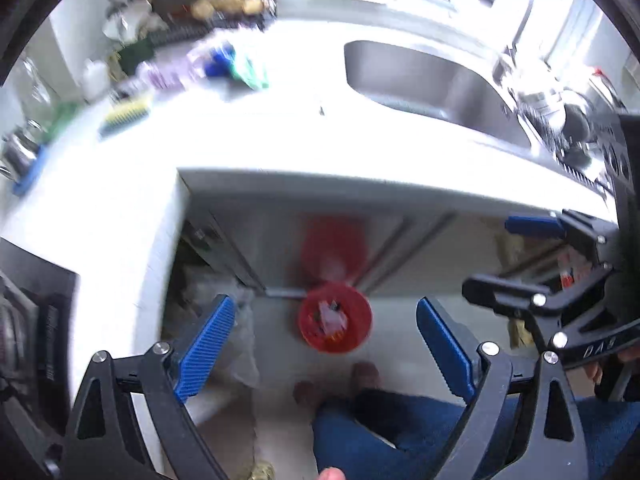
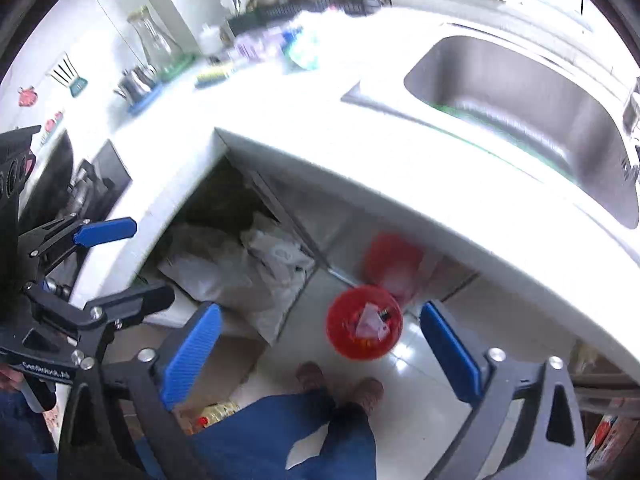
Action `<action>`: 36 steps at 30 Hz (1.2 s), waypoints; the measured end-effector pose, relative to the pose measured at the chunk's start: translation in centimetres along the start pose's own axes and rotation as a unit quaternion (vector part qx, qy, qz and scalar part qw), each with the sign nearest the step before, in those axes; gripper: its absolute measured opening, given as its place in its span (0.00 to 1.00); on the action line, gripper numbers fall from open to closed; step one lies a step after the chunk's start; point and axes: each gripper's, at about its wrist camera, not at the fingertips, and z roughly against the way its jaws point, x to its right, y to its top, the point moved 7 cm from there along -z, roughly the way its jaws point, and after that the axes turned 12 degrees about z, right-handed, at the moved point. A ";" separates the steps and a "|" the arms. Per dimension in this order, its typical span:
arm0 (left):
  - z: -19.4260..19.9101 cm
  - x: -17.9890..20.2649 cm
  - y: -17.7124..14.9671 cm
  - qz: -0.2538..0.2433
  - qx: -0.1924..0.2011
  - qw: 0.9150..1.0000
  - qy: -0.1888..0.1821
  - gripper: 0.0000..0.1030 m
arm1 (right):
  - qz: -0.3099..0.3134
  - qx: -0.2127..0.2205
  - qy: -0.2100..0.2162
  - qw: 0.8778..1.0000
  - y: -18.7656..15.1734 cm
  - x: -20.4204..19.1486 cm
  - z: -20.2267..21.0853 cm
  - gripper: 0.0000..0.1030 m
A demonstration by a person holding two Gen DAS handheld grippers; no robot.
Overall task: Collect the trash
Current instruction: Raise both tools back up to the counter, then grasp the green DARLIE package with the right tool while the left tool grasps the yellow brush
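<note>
Kitchen floor [image 2: 420, 364]: 1 red bin [image 2: 364, 322]

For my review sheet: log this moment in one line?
left gripper: open, empty | right gripper: open, empty | red bin: on floor, trash inside

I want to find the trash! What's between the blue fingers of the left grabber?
Between the left gripper's open fingers, the left wrist view shows the red bin on the floor below, with scraps inside; nothing is held.
</note>
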 end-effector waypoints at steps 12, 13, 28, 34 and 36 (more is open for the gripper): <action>6.0 -2.6 7.3 0.031 0.068 0.996 0.038 0.90 | 0.027 0.056 -0.003 0.998 7.0 -0.1 2.8 0.99; 6.0 -3.1 7.9 0.034 0.066 0.996 0.042 0.90 | 0.030 0.058 -0.002 0.998 7.4 -0.1 2.4 0.99; 0.5 -10.7 20.1 0.059 0.046 0.996 0.043 1.00 | 0.006 0.053 -0.021 0.998 18.3 3.9 -2.2 0.99; -2.7 -13.0 23.7 0.050 0.024 0.998 0.026 1.00 | -0.038 0.027 0.000 0.999 22.1 5.2 -6.4 0.99; -3.9 -13.6 24.2 0.056 0.009 0.998 0.014 1.00 | -0.045 0.011 -0.001 0.999 22.9 5.4 -8.0 0.99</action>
